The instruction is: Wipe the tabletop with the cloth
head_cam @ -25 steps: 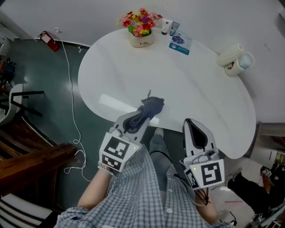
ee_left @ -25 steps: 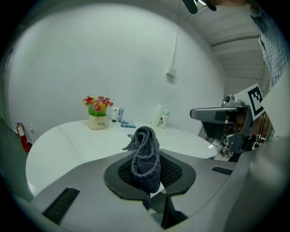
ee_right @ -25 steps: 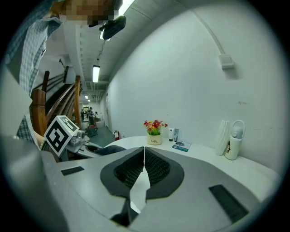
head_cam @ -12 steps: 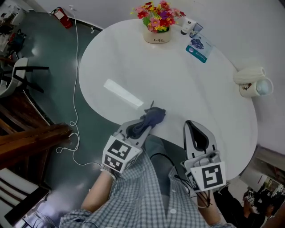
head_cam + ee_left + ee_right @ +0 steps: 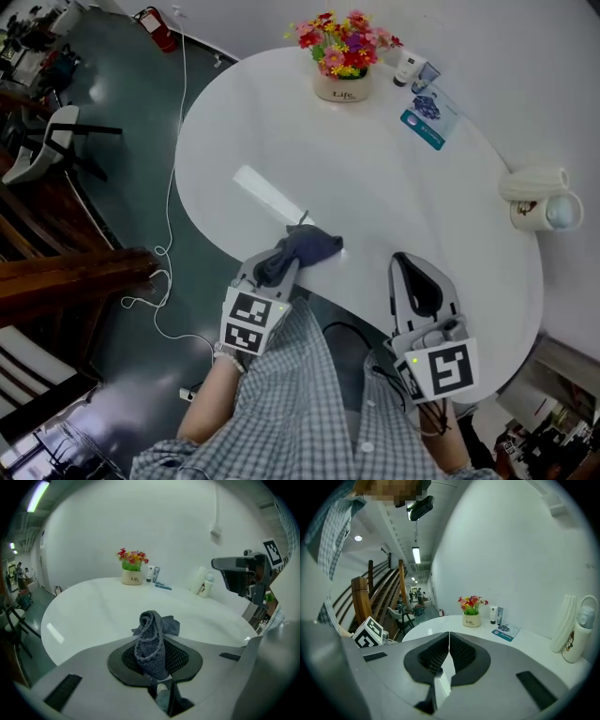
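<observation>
**Cloth clamped in the left gripper at the table edge**

The left gripper is closed on the dark grey cloth. The cloth stands rolled between its jaws, and its free end spills just ahead of the tips onto the white table. To its right, well apart, the right gripper has its jaws pressed together with nothing between them. A flower pot stands far ahead.

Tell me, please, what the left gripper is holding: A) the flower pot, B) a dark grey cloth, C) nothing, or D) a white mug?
B: in the left gripper view the left gripper has its jaws shut on the dark grey cloth, whose free end rests on the tabletop.
</observation>
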